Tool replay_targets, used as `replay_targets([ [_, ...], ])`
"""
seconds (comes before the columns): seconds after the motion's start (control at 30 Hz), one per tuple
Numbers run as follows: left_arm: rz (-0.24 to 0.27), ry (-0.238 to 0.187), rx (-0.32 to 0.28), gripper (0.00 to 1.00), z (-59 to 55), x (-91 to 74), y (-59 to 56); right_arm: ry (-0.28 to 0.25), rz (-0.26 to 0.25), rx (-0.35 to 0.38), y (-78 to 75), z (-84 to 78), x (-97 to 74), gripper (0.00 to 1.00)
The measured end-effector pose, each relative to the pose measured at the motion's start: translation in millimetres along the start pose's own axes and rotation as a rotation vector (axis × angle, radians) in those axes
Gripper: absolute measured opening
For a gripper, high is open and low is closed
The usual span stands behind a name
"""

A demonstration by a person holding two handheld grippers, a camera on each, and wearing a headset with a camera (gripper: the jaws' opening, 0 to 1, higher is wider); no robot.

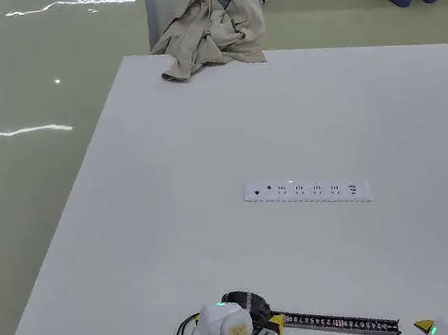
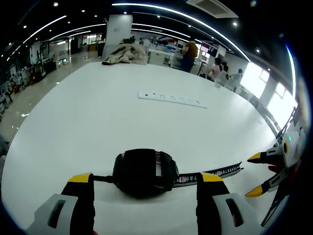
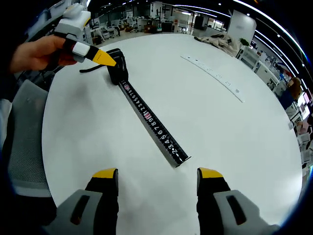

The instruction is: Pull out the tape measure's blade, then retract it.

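The tape measure [image 2: 145, 171] lies on the white table [image 1: 205, 153], on the near side of the power strip [image 1: 307, 191] and well apart from it. Its blade [image 3: 151, 120] lies drawn out flat on the table, roughly parallel to the power strip. The left gripper [image 2: 145, 178] is open, its 2 jaws standing either side of the black case with gaps showing. The right gripper [image 3: 157, 172] is also open, its 2 jaws spread just short of the blade's tip, not touching it. A beige jacket [image 1: 211, 22] lies beyond the power strip, at the table's far edge.
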State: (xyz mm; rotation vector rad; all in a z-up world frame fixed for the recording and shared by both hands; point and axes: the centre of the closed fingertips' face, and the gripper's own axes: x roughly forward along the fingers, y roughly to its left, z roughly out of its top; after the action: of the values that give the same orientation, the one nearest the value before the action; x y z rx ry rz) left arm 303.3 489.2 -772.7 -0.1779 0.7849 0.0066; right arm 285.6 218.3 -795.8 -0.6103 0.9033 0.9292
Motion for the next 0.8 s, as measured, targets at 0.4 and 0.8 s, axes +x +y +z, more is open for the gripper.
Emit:
replay_targets([
  [0.4, 0.002, 0.008, 0.005, 0.82, -0.9, 10.6, 0.8, 0.053, 0.048, -0.121, -13.9, -4.2, 12.1, 0.63],
  [0.8, 0.004, 0.017, 0.011, 0.80, -0.7, 15.1, 5.3, 0.076, 0.104, -0.227, -22.1, -3.7, 22.1, 0.56],
])
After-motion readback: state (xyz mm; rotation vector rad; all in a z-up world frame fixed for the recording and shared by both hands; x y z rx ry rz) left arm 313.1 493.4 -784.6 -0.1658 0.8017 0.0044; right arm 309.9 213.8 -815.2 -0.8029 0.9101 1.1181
